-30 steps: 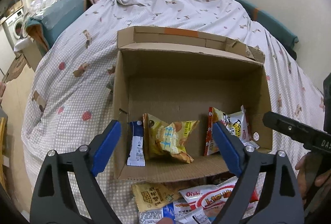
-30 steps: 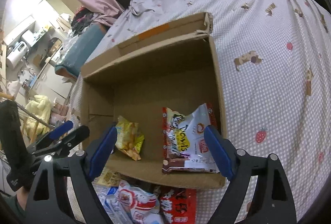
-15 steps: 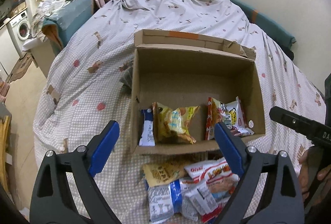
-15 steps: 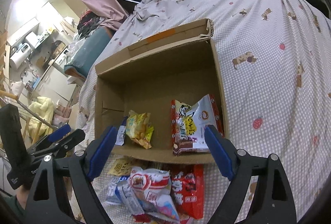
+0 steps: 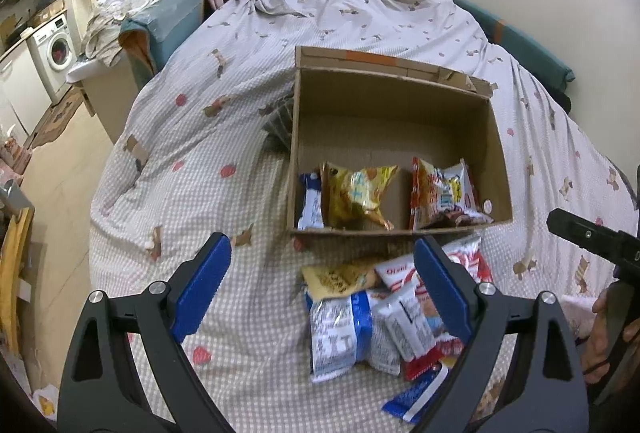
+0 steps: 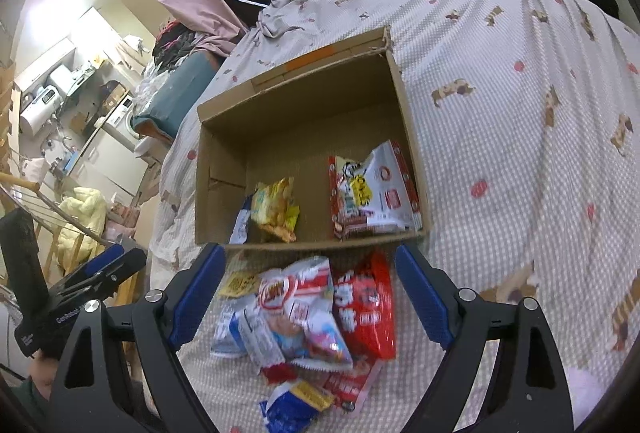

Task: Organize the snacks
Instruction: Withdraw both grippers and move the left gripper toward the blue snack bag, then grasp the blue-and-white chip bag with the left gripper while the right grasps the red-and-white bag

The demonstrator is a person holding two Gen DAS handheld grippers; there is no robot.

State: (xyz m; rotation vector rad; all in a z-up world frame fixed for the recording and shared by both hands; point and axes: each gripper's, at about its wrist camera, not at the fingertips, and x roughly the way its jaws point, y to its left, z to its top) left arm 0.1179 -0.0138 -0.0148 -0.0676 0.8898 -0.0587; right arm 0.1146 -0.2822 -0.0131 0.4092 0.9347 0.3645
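Two hand-held grippers, left (image 5: 322,287) and right (image 6: 310,287), gape empty above the bed (image 5: 240,73); snack pile (image 6: 312,317) below partly hidden, blurred.

The left gripper (image 5: 320,285) hangs with fingers (image 5: 204,285) wide apart and empty above the bed (image 5: 200,137). A cardboard box (image 5: 496,137) holds three snack packets; a pile of snacks (image 5: 360,325) lies just before it.

Handheld gripper pair

Left gripper (image 5: 322,291) and right gripper (image 6: 310,295): black triangular-cutout arms, ribbed blue pads (image 5: 202,293), silver screws (image 5: 157,287); white lettering on the body; dark green sleeve (image 6: 18,399).
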